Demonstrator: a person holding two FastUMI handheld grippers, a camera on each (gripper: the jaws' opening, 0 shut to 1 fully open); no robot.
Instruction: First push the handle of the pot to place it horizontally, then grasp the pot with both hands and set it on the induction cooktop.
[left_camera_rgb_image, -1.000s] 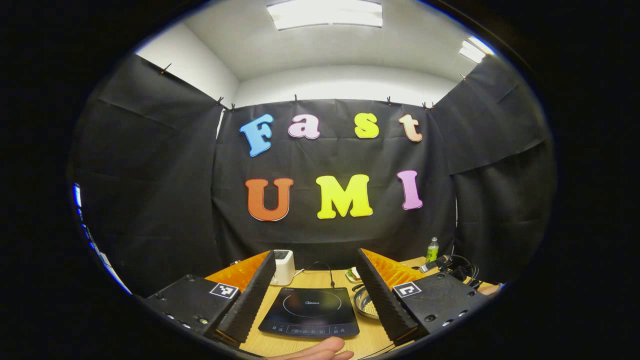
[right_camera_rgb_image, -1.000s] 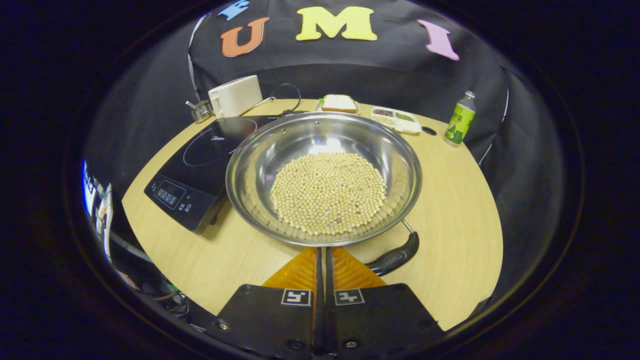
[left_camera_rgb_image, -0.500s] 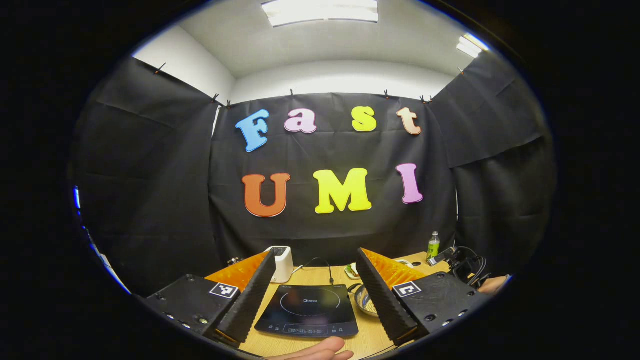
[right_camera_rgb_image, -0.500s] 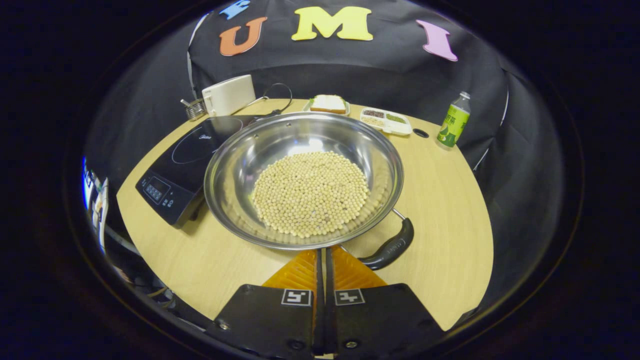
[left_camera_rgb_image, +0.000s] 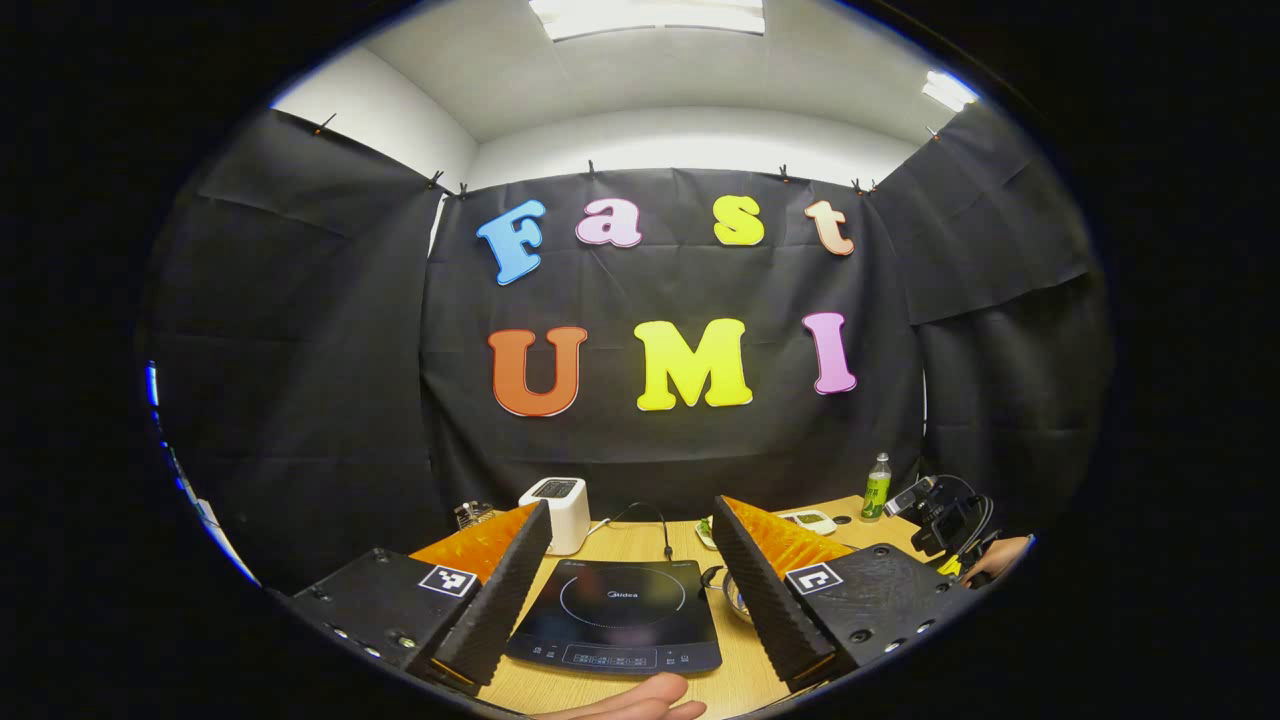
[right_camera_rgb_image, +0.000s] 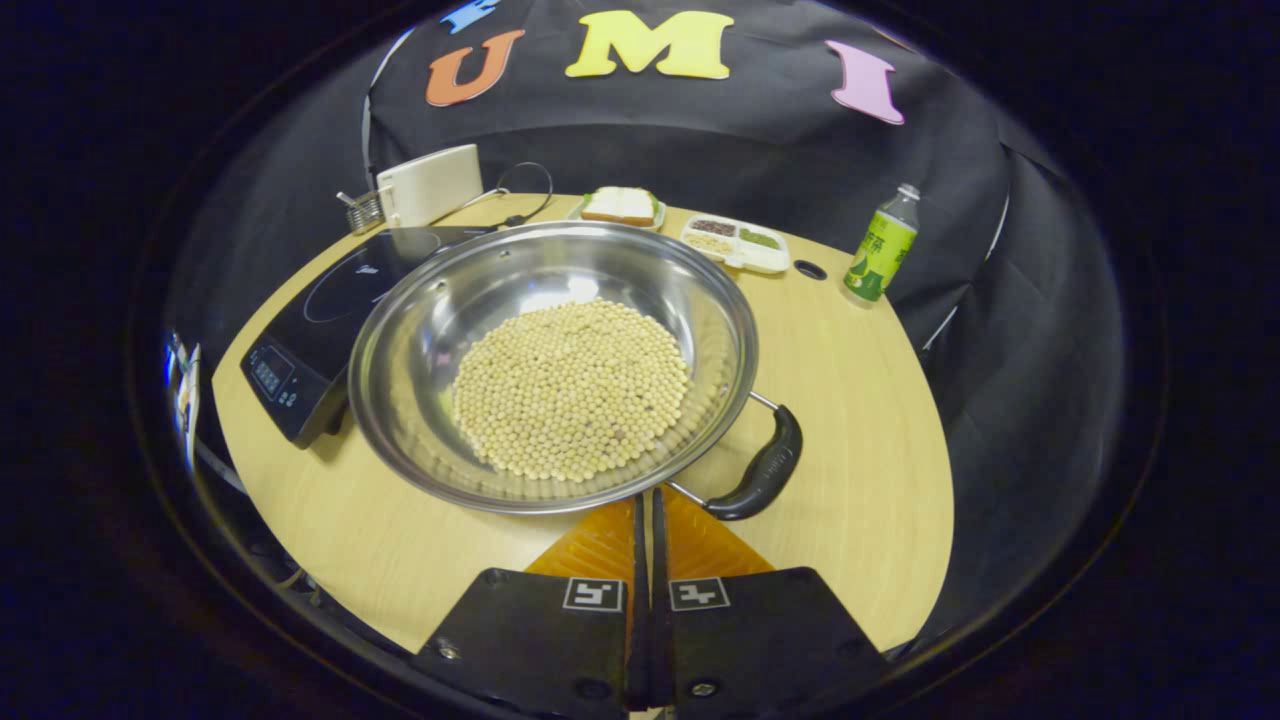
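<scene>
In the right gripper view a wide steel pot (right_camera_rgb_image: 420, 330) holding soybeans (right_camera_rgb_image: 570, 385) rests on the wooden table (right_camera_rgb_image: 860, 430). Its black handle (right_camera_rgb_image: 765, 470) points toward the near right. My right gripper (right_camera_rgb_image: 643, 497) is shut with nothing in it, and its tips sit at the pot's near rim, just left of the handle. The black induction cooktop (right_camera_rgb_image: 320, 310) lies left of the pot, partly under its rim. In the left gripper view my left gripper (left_camera_rgb_image: 632, 510) hangs open above the cooktop (left_camera_rgb_image: 613, 610), apart from it. A sliver of the pot (left_camera_rgb_image: 735, 598) shows by its right finger.
A white toaster (right_camera_rgb_image: 425, 185), a plate with bread (right_camera_rgb_image: 620, 205), a divided snack tray (right_camera_rgb_image: 735, 242) and a green bottle (right_camera_rgb_image: 880, 245) line the table's far edge. In the left gripper view a hand (left_camera_rgb_image: 640, 702) shows at the bottom and the other gripper (left_camera_rgb_image: 940, 515) at far right.
In the right gripper view the pot and cooktop have slid left and the handle has swung farther away from the shut fingers. The left gripper view has shifted slightly; its jaws stay open.
</scene>
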